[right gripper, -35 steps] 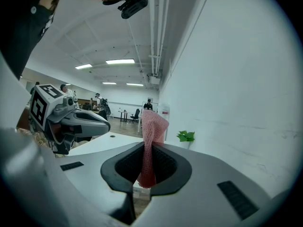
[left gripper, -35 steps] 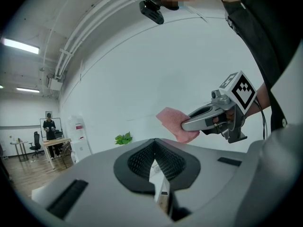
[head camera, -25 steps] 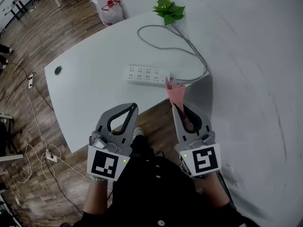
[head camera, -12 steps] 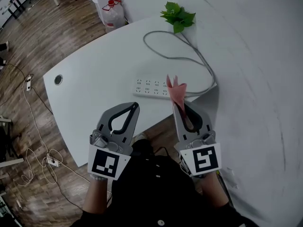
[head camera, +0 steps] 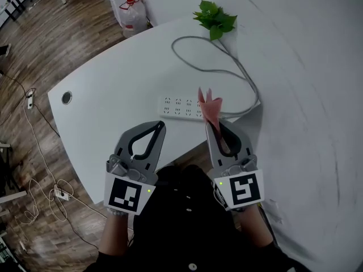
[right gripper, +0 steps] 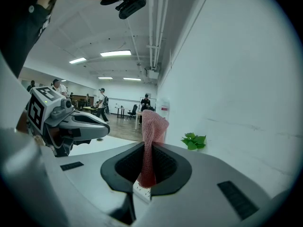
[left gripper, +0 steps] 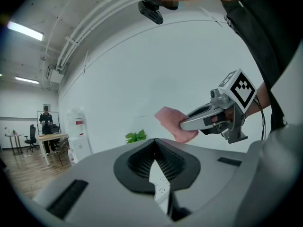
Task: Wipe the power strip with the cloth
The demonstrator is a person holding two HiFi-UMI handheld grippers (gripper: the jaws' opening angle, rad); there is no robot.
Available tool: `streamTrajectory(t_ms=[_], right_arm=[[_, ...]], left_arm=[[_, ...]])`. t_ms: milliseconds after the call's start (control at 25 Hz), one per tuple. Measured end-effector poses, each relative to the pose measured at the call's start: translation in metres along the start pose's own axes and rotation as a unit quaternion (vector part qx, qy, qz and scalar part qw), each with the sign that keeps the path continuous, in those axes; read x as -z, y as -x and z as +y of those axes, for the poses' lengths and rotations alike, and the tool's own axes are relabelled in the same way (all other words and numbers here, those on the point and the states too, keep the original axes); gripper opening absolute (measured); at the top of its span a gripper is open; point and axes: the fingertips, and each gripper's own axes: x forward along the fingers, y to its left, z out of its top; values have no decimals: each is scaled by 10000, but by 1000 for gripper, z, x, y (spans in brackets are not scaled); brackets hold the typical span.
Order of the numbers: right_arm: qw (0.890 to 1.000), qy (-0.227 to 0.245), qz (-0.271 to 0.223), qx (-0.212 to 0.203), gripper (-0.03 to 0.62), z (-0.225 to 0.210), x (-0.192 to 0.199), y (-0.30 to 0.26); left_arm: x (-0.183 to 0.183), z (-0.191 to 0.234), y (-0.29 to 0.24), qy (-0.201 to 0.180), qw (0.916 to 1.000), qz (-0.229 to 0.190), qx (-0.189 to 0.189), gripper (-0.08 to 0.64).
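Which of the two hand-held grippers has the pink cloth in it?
The right hand-held gripper: its jaws are shut on the pink cloth, which sticks up past the tips. The left hand-held gripper is shut on nothing.

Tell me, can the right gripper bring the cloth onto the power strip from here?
Probably yes: the right gripper, shut on the cloth, hangs near the power strip at its cable end, and nothing shows between them.
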Motion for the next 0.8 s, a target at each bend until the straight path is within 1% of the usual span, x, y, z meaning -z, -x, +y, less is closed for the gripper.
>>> streamTrajectory(t_ms=[200, 520, 800], right_arm=[[9999, 42, 39, -136, 54, -3, 4, -5], [9985, 154, 14, -528, 54, -9, 2, -26], [9958, 116, 220, -879, 54, -4, 19, -51]], left_arm=[[1, 2, -4, 7, 9999, 47, -98, 13], [2, 11, -11, 91, 9986, 167, -496, 13], [5, 16, -9, 154, 9968, 234, -743, 14]])
